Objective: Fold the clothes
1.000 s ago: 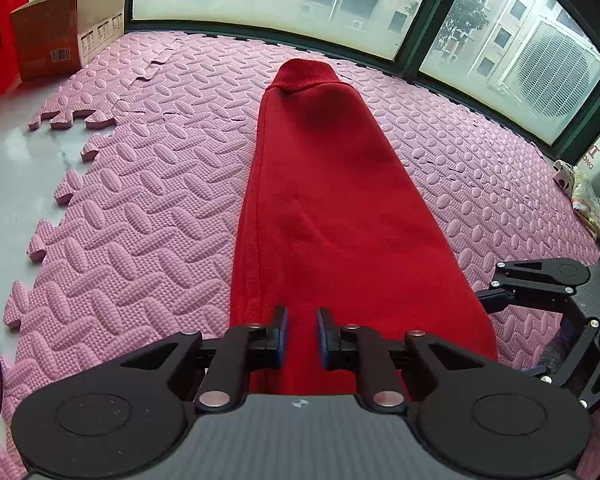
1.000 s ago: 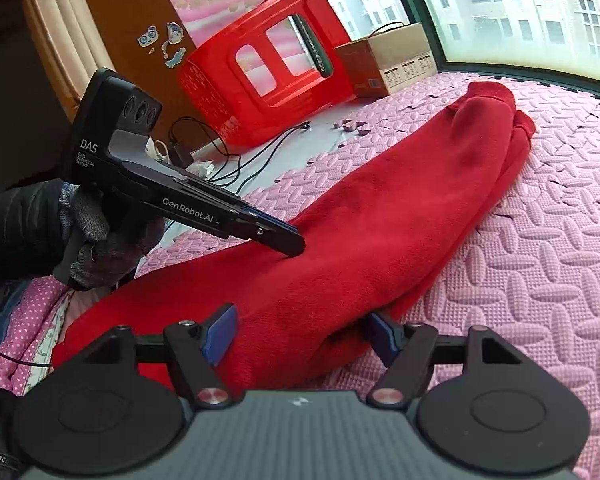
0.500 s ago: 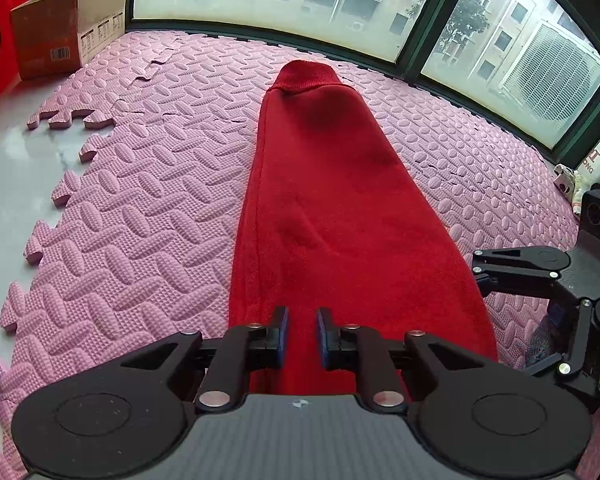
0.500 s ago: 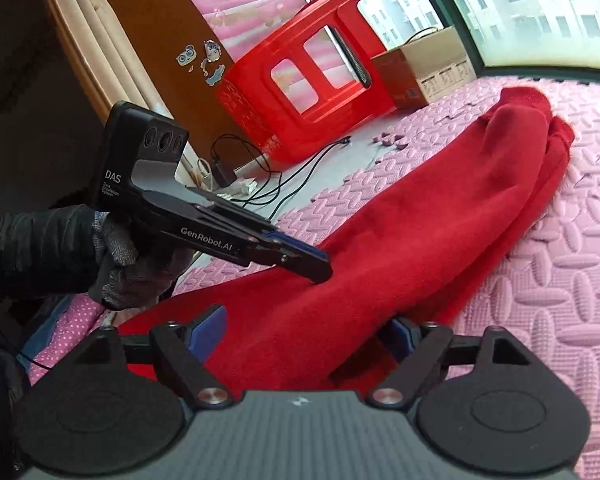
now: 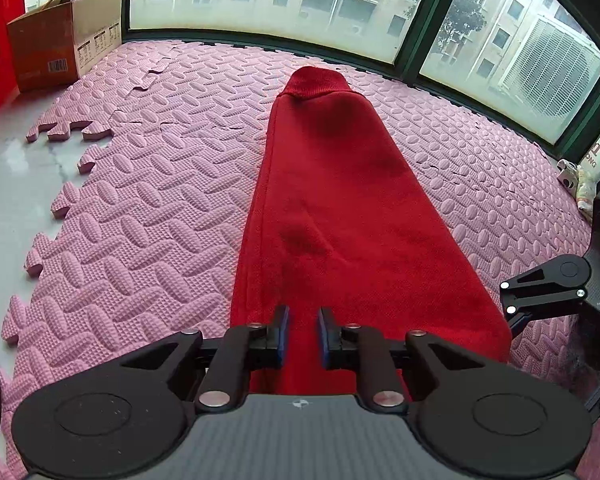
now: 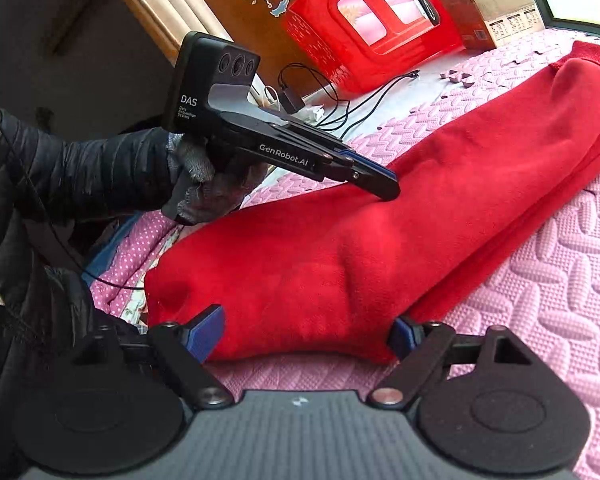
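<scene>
Red sweatpants [image 5: 332,200] lie as one long narrow strip on the pink foam mat [image 5: 140,220], long axis running straight away from the left gripper [image 5: 303,334], ribbed cuff at the far end. That gripper's fingers sit narrowly apart over the near end, and I can't tell if they've pinched any cloth. The right gripper [image 6: 308,332] is spread wide at the near corner, holding nothing.

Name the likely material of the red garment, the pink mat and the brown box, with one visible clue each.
Garment: soft knit, maybe fleece; matte nap, ribbed cuff.
Mat: foam; embossed tiles, jigsaw edges.
Box: cardboard; matte brown, printed barcode.
</scene>
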The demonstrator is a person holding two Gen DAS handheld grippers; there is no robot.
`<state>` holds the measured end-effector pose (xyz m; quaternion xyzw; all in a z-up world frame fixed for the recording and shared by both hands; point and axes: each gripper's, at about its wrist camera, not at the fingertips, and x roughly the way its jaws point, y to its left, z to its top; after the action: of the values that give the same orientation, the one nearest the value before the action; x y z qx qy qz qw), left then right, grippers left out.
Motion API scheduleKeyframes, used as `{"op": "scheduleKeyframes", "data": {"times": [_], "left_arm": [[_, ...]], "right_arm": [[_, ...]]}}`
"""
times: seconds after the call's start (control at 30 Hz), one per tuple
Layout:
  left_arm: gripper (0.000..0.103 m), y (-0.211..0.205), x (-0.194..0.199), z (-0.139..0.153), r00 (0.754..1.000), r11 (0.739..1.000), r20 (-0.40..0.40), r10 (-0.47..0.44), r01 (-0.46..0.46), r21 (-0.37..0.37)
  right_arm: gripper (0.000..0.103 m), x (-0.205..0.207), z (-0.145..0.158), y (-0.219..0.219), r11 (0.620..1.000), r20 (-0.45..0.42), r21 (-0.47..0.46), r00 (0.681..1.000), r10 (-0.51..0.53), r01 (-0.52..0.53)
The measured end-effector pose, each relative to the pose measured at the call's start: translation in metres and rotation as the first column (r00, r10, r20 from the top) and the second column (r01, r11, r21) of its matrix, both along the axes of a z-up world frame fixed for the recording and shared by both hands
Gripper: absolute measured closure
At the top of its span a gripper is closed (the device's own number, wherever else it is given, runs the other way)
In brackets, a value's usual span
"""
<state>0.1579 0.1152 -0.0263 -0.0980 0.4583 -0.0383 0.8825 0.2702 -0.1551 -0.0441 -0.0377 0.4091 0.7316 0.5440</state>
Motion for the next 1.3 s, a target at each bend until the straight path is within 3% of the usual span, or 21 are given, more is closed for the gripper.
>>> {"op": "scheduleKeyframes", "data": {"times": [0.13,0.2,0.33,0.47,0.53,0.63,0.8,0.9,1.03,1.2,1.3], "left_arm": [[0.084,-0.003,0.001,0.0,1.0,0.999,0.01,-0.018,0.017,0.029],[0.084,-0.003,0.001,0.0,1.0,0.999,0.014,-0.025,0.025,0.029],[0.085,-0.007,-0.007,0.01,0.998,0.999,0.041,-0.037,0.036,0.017],[0.085,-0.017,-0.023,0.025,0.995,0.998,0.08,-0.067,0.068,-0.009],[0.085,-0.023,-0.034,0.027,0.991,0.994,0.086,-0.1,0.103,-0.03],[0.085,-0.032,-0.054,0.028,0.985,0.986,0.086,-0.152,0.157,-0.058],[0.085,-0.023,-0.081,0.017,0.985,0.984,0.08,-0.155,0.161,-0.071],[0.085,-0.01,-0.09,0.004,0.987,0.986,0.072,-0.141,0.147,-0.079],[0.085,0.003,-0.098,0.011,0.984,0.986,0.122,-0.127,0.139,-0.094],[0.085,0.018,-0.113,0.022,0.982,0.988,0.171,-0.085,0.105,-0.112],[0.083,0.026,-0.126,0.029,0.979,0.986,0.198,-0.048,0.078,-0.147]], "right_arm": [[0.019,-0.007,0.009,-0.005,0.998,0.037,-0.041,0.999,-0.039,0.041],[0.025,-0.007,0.013,-0.012,0.989,0.053,-0.06,0.99,-0.13,0.133],[0.035,-0.012,0.032,-0.024,0.947,0.117,-0.035,0.942,-0.314,0.32],[0.05,-0.032,0.052,-0.017,0.918,0.225,-0.006,0.895,-0.384,0.396],[0.057,-0.038,0.054,-0.008,0.916,0.265,-0.019,0.885,-0.382,0.401],[0.059,-0.056,0.05,0.015,0.917,0.346,-0.057,0.869,-0.353,0.395],[0.06,-0.082,0.039,0.038,0.919,0.424,-0.117,0.856,-0.296,0.376],[0.059,-0.098,0.032,0.052,0.902,0.461,-0.152,0.836,-0.297,0.404],[0.059,-0.115,0.048,0.055,0.895,0.468,-0.139,0.825,-0.318,0.423],[0.059,-0.153,0.066,0.058,0.924,0.451,-0.11,0.847,-0.281,0.365],[0.059,-0.171,0.062,0.071,0.927,0.447,-0.101,0.849,-0.283,0.362]]}}
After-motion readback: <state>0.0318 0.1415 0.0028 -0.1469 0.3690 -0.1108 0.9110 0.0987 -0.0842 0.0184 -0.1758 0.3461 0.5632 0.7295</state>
